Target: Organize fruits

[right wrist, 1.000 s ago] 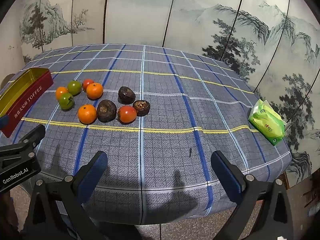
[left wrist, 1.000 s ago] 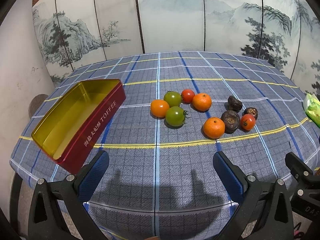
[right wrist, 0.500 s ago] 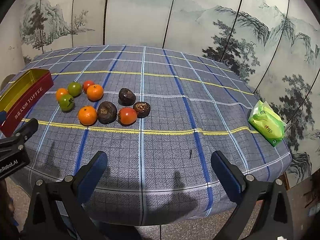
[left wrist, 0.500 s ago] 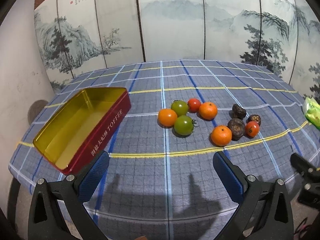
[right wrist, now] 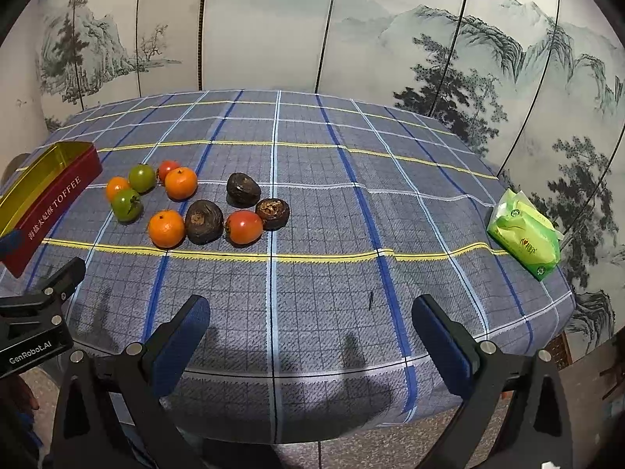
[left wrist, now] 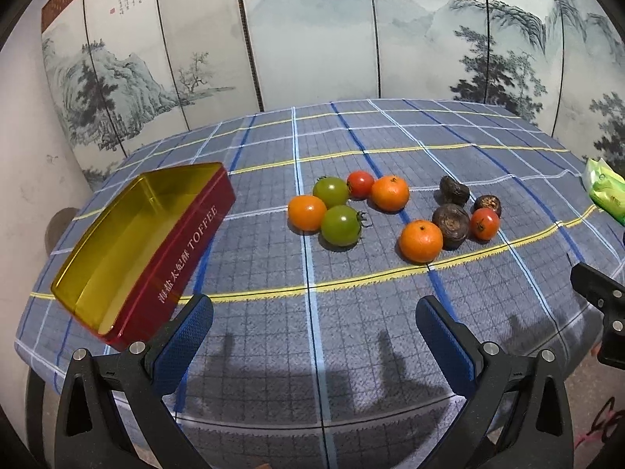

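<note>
An empty red toffee tin [left wrist: 140,250] [right wrist: 47,199] with a gold inside lies on the left of the checked tablecloth. Beside it sits a cluster of fruit: two green tomatoes [left wrist: 340,225] [right wrist: 125,204], oranges [left wrist: 420,241] [right wrist: 166,229], red tomatoes [left wrist: 484,223] [right wrist: 243,227] and three dark wrinkled fruits [left wrist: 450,225] [right wrist: 204,222]. My left gripper [left wrist: 314,324] hovers open over the table's near edge, well short of the fruit. Right of it, my right gripper [right wrist: 310,326] also stands open with nothing between its fingers.
A green tissue pack [right wrist: 523,234] [left wrist: 607,191] lies near the table's right edge. A folding screen [right wrist: 312,27] painted with mountains stands close behind the table. Each gripper's body shows at the edge of the other's view.
Both grippers have drawn back and risen a little from the table, so the fruit and tin look smaller. Both stay open. Nothing on the table has moved.
</note>
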### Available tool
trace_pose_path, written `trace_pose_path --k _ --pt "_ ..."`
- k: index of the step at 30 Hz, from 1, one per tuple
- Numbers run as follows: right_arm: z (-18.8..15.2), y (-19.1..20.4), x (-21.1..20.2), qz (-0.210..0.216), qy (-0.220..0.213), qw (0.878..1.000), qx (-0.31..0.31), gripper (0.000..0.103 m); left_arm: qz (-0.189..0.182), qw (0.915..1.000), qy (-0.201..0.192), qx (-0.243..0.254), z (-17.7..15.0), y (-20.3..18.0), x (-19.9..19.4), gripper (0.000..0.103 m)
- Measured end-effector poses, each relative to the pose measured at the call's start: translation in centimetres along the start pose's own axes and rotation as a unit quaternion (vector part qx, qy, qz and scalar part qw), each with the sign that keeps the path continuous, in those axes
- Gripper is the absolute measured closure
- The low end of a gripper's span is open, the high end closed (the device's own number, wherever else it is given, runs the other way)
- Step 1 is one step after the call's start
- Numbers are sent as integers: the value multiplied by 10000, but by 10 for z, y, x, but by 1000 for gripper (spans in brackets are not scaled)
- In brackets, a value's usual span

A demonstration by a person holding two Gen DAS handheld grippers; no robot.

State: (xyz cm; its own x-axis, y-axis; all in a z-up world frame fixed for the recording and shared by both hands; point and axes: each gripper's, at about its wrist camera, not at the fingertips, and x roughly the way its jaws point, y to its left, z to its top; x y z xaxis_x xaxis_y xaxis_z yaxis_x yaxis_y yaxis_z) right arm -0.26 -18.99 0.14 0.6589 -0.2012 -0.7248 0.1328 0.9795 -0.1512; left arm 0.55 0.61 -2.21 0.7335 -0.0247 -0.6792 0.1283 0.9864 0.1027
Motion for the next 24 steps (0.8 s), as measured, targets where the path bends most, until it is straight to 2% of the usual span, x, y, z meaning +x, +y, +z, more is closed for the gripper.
trace_pose_path --k 9,24 --pt "-3 -5 5 22 61 10000 76 1 15 9999 62 90 -3 -3 3 0" --pt "-8 -8 11 59 124 9998 122 1 14 10000 -14 -57 -2 5 2 0"
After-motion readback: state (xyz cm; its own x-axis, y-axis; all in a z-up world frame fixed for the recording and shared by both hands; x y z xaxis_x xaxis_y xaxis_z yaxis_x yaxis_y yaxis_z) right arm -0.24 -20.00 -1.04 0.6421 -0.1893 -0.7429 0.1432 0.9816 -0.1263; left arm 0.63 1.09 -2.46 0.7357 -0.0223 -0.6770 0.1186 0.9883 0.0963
